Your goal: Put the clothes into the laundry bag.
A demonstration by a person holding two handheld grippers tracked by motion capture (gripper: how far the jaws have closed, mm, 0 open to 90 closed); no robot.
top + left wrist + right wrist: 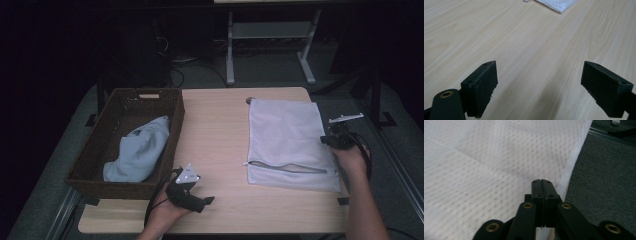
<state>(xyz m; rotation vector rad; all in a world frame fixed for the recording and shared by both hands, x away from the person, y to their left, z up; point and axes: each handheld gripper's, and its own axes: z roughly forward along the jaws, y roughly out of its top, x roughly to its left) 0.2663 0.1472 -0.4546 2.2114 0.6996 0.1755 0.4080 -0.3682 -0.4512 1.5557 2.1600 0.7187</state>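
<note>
A white mesh zip bag (285, 140) lies flat on the right half of the wooden table (215, 135), its zipper (287, 167) running along the near end. My right gripper (327, 140) hovers at the bag's right edge; in the right gripper view it (542, 182) is shut, with nothing seen between the jaws and the mesh (486, 170) below. My left gripper (206, 201) is low over bare wood near the front edge, and it (539, 85) stands wide open and empty. A corner of the bag (559, 5) lies ahead of it.
A dark wicker basket (110, 187) stands at the table's left with a light blue garment (140, 150) bunched inside. A small round brownish thing (250, 100) sits by the bag's far left corner. Grey carpet (604, 182) drops away past the table's right edge.
</note>
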